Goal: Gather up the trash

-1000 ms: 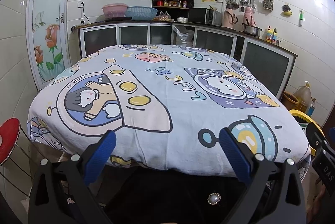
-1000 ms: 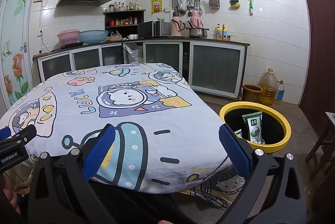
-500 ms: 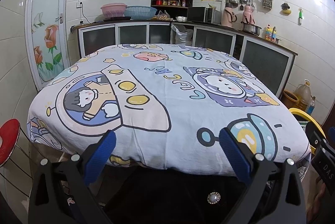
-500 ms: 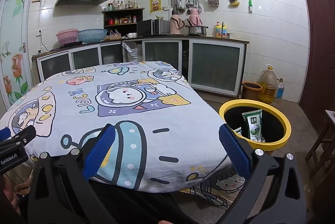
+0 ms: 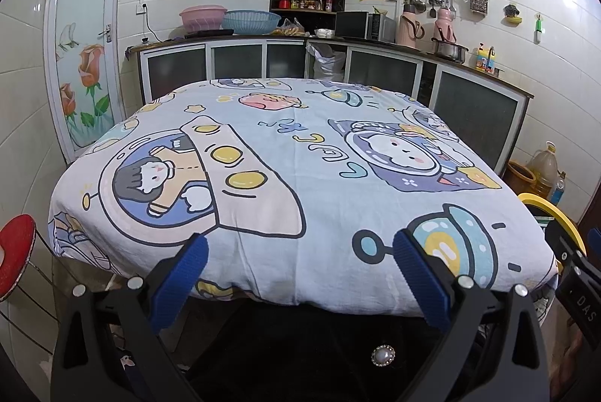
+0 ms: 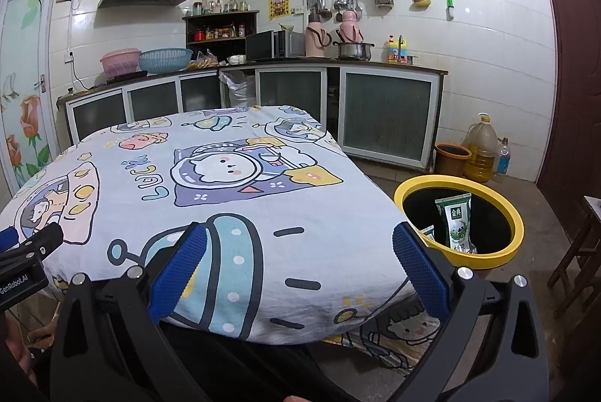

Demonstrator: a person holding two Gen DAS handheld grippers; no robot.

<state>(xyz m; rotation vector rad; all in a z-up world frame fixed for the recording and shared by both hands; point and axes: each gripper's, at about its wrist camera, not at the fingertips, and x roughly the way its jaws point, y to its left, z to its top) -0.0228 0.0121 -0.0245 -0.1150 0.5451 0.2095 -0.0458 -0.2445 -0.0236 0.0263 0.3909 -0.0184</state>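
A yellow-rimmed black trash bin (image 6: 516, 229) stands on the floor right of the table, holding a green snack packet (image 6: 456, 221) upright and another packet (image 6: 428, 235) beside it. Its rim (image 5: 556, 214) shows at the right edge of the left wrist view. My left gripper (image 5: 300, 251) is open over the table's near edge, nothing between its blue pads. My right gripper (image 6: 300, 248) is open too, at the table's near right corner, empty. The cartoon tablecloth (image 5: 293, 161) shows no loose trash on it.
Kitchen cabinets (image 6: 387, 116) and a counter run behind the table. An oil jug (image 6: 482, 148), a brown pot (image 6: 452, 157) and a bottle (image 6: 503, 156) stand on the floor past the bin. A red stool (image 5: 15, 251) is at left, a wooden stool (image 6: 578, 251) at right.
Both views have shifted only slightly; the grippers stay open and empty, and the bin and packets have not moved.
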